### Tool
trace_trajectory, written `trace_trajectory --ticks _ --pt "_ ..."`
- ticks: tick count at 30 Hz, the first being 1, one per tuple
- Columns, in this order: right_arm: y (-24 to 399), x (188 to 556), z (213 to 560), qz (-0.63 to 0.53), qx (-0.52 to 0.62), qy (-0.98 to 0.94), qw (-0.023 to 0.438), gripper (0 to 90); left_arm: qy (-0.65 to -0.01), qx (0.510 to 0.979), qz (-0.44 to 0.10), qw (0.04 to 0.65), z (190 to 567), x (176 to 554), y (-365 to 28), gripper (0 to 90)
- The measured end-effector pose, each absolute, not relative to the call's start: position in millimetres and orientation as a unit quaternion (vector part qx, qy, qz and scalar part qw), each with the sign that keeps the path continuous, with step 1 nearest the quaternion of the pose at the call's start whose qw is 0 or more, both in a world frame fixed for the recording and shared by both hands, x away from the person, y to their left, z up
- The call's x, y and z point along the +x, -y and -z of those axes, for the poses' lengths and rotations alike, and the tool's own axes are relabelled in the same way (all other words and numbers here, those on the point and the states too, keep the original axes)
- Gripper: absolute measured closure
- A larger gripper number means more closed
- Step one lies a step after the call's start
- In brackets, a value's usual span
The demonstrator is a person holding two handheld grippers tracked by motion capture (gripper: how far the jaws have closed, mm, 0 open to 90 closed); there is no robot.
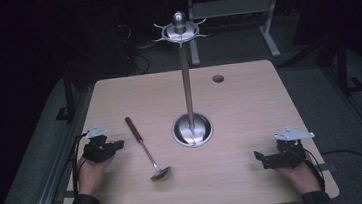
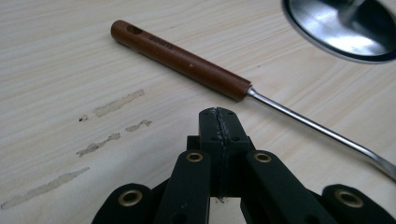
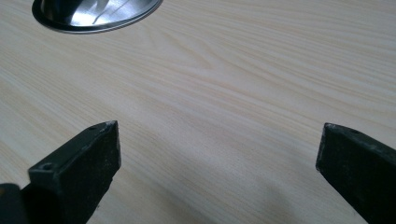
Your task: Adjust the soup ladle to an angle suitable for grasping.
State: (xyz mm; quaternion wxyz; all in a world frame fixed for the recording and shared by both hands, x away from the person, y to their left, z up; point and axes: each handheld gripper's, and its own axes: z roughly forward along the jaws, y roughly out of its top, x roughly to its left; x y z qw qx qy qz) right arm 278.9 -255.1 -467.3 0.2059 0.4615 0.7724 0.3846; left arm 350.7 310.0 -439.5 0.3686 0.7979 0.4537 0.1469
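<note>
We're looking down on a pale wooden worktop (image 1: 249, 105) in a dark room, and near its middle stands a tall metal stand (image 1: 186, 81), a slim pole rising from a round shiny base (image 1: 192, 129) to a hooked crown with a knob on top. To the left of that base lies a ladle (image 1: 145, 148), flat on the wood, its brown wooden handle pointing toward the far left corner and its small steel bowl toward the near edge. Over by the left edge we have the left gripper (image 1: 119, 144), resting low in the person's hand, tips aimed at the ladle's handle but apart from it; from its own camera the left gripper (image 2: 219, 122) has both black jaws pressed tight together with nothing between them, and the ladle's handle (image 2: 180, 59) lies just beyond the tips, the thin steel shaft running off to the right. There are pale smears on the wood to the left of those jaws. Near the right edge, toward the near corner, the right gripper (image 1: 258, 156) sits in the other hand, and from its camera the right gripper (image 3: 217, 140) has its jaws spread wide over bare wood, the rim of the stand's base at the top left. A small round hole (image 1: 218, 78) marks the worktop near the far edge.
</note>
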Motion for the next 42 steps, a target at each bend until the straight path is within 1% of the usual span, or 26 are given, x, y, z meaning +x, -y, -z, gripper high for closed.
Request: trace_trajectory --ticks 5,14,16,20,34,42 --pt "255.8 279.5 467.2 -0.390 0.463 -0.769 0.206 0.0 -0.459 0.789 -0.151 0.379 439.9 362.9 -307.1 89.8" --pt "255.5 279.6 469.4 -0.388 0.462 -0.771 0.205 0.0 -0.467 0.789 -0.150 0.371 456.9 379.8 -305.2 89.8" --pt "255.8 279.8 469.4 -0.388 0.463 -0.770 0.204 0.0 -0.469 0.789 -0.144 0.369 458.5 381.2 -303.2 89.8" --pt "256.2 279.8 470.6 -0.387 0.464 -0.771 0.202 0.0 -0.463 0.793 -0.150 0.366 460.5 388.5 -290.6 89.8" --pt "257.1 278.0 469.7 -0.390 0.466 -0.768 0.202 0.0 -0.457 0.794 -0.144 0.375 464.7 396.2 -277.6 89.8" --pt "257.0 276.7 469.8 -0.390 0.466 -0.768 0.204 0.0 -0.443 0.805 -0.145 0.367 460.0 401.7 -266.4 89.8"
